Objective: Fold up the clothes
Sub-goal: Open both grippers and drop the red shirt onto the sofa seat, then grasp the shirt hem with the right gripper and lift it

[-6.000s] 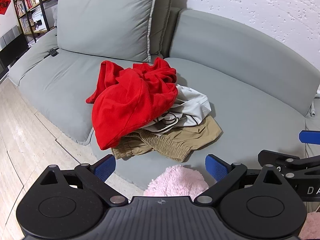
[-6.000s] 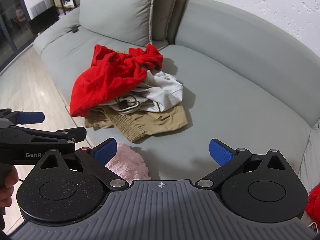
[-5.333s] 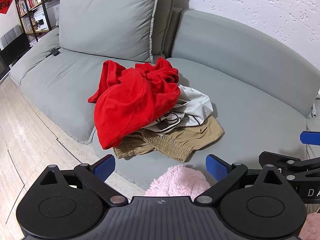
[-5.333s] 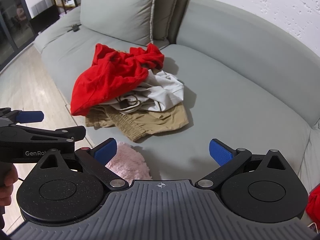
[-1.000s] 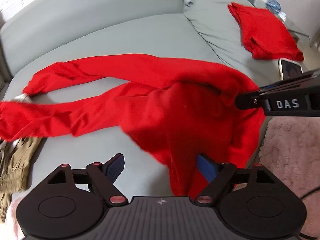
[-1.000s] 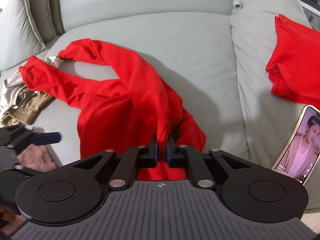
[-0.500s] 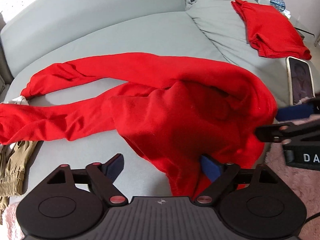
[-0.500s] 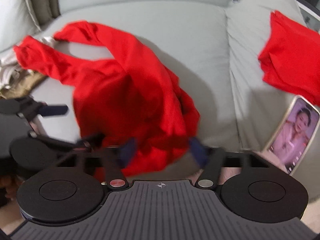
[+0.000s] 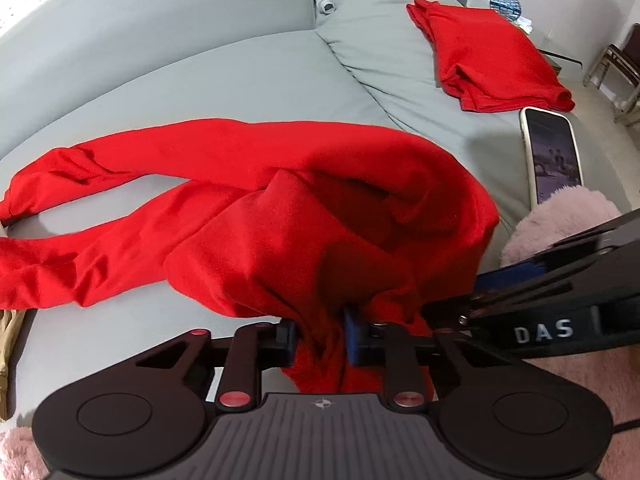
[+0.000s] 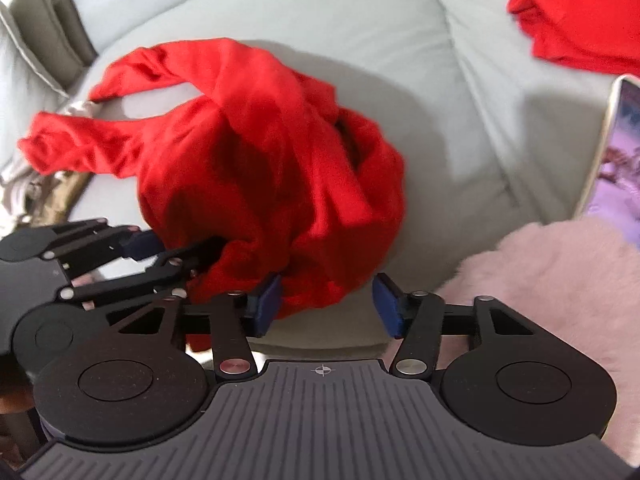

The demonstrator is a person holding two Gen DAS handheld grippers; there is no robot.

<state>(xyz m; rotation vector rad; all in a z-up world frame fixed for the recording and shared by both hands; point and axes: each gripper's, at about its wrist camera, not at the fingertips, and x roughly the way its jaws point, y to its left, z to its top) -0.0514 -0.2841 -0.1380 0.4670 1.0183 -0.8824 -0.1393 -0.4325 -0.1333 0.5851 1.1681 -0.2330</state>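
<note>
A crumpled red long-sleeved garment (image 9: 280, 208) lies on the grey sofa seat (image 9: 240, 68), its sleeves trailing to the left. My left gripper (image 9: 320, 334) is shut on a bunched edge of it at the seat's front. In the right wrist view the same garment (image 10: 260, 168) hangs in a heap just ahead of my right gripper (image 10: 327, 306). Its jaws stand partly apart, and the left pad (image 10: 269, 303) touches the cloth without pinching it. The left gripper (image 10: 188, 258) shows there biting into the cloth's left side.
A folded red garment (image 9: 492, 48) rests on the right cushion, with a lit phone (image 9: 554, 156) lying below it. A pink fluffy item (image 10: 540, 280) sits at the sofa's front right. Khaki shorts (image 10: 60, 196) and a white garment (image 10: 16, 188) lie at the far left.
My right gripper let go of the red garment and opened, then narrowed part way. My left gripper went from open to shut on the garment's near edge.
</note>
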